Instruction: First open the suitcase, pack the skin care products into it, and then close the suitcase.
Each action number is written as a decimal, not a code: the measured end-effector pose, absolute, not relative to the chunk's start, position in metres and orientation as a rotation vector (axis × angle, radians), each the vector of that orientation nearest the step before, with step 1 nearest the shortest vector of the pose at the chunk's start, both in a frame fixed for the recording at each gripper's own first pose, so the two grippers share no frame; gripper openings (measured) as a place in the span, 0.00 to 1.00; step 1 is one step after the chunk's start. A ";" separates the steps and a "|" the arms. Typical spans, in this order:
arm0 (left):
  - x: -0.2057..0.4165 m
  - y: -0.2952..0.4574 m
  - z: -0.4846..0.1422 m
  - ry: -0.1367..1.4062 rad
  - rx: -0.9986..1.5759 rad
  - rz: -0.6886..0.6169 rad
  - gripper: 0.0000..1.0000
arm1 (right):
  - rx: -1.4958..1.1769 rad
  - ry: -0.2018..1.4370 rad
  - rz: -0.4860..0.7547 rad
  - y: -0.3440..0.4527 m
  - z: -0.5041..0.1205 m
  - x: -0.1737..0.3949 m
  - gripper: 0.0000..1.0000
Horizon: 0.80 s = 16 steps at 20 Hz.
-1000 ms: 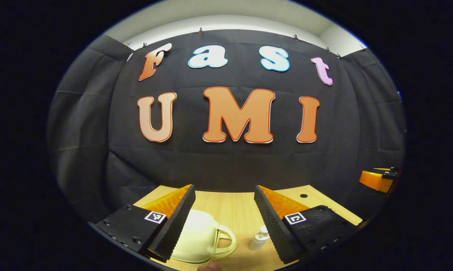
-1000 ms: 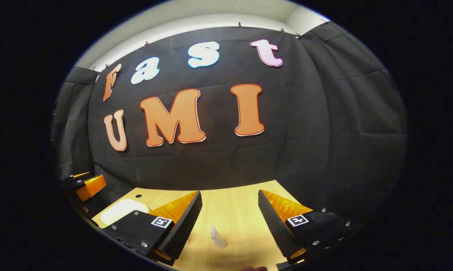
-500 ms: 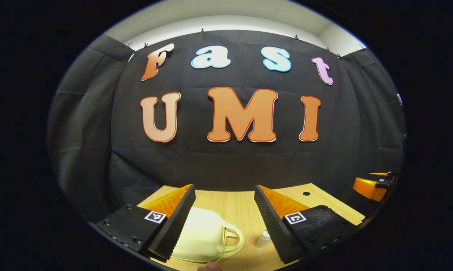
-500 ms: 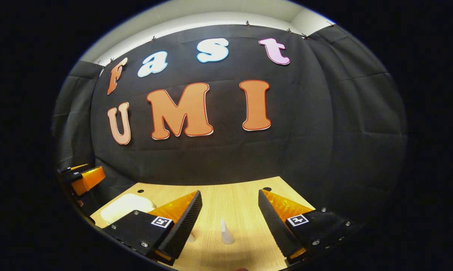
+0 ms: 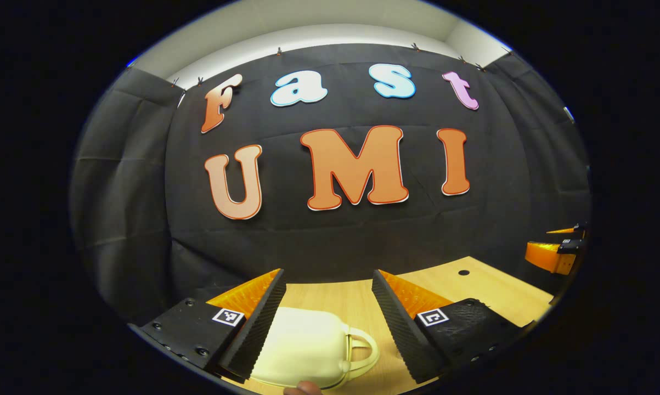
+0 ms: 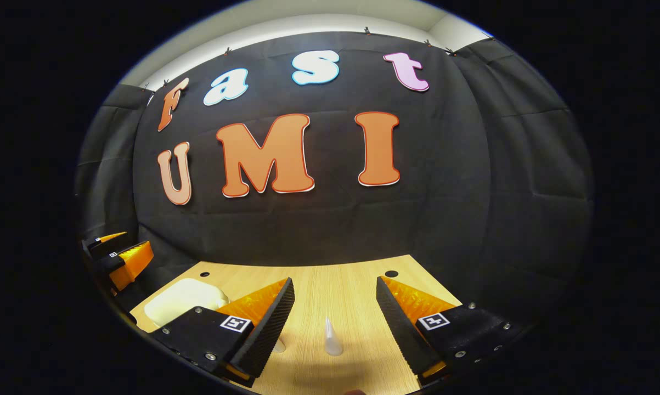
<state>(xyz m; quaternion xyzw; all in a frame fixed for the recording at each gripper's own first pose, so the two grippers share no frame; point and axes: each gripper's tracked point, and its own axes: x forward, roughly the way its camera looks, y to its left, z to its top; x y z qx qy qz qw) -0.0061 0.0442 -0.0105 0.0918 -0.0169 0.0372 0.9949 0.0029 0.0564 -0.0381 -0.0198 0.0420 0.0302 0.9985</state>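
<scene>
My left gripper [image 5: 330, 307] is up above the wooden table [image 5: 489, 285], and its two fingers are spread wide with nothing between them that they touch. Down below them, on the table, I see the little cream suitcase [image 5: 302, 348]. It lies flat and looks closed, with its loop handle [image 5: 362, 354] pointing to the right in the left gripper view. The left finger covers the suitcase's left edge from my eye, but it sits higher up and I do not think it touches. At the very bottom of that view a bit of a fingertip [image 5: 302, 389] pokes in. Far over on the right side I can see the other gripper [image 5: 557, 255], well apart from the suitcase.

My right gripper [image 6: 335, 307] is wide open too and holds nothing. Between its fingers, lower down on the table, stands a small pale pointed thing [image 6: 332, 340], upright with its thin end up. I think it is a skin care tube or cap, but it is too small for me to be sure. Another small white thing [image 6: 278, 345] peeks out from under the left finger, and I cannot tell what it is. In the right gripper view the suitcase [image 6: 184, 299] sits at the left part of the table [image 6: 335, 280], near the left gripper [image 6: 118, 258] that hangs by the black cloth wall [image 6: 472, 208]. A round dark hole [image 6: 391, 274] is in the table top near the far edge.
</scene>
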 end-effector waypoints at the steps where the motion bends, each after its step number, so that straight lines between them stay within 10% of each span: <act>1: -0.004 0.042 -0.014 -0.031 0.216 0.073 1.00 | -0.046 0.094 0.060 0.055 -0.042 0.003 0.95; 16: 0.011 0.015 -0.183 0.164 0.868 -0.061 0.99 | -0.065 0.260 -0.009 0.019 -0.105 0.004 0.95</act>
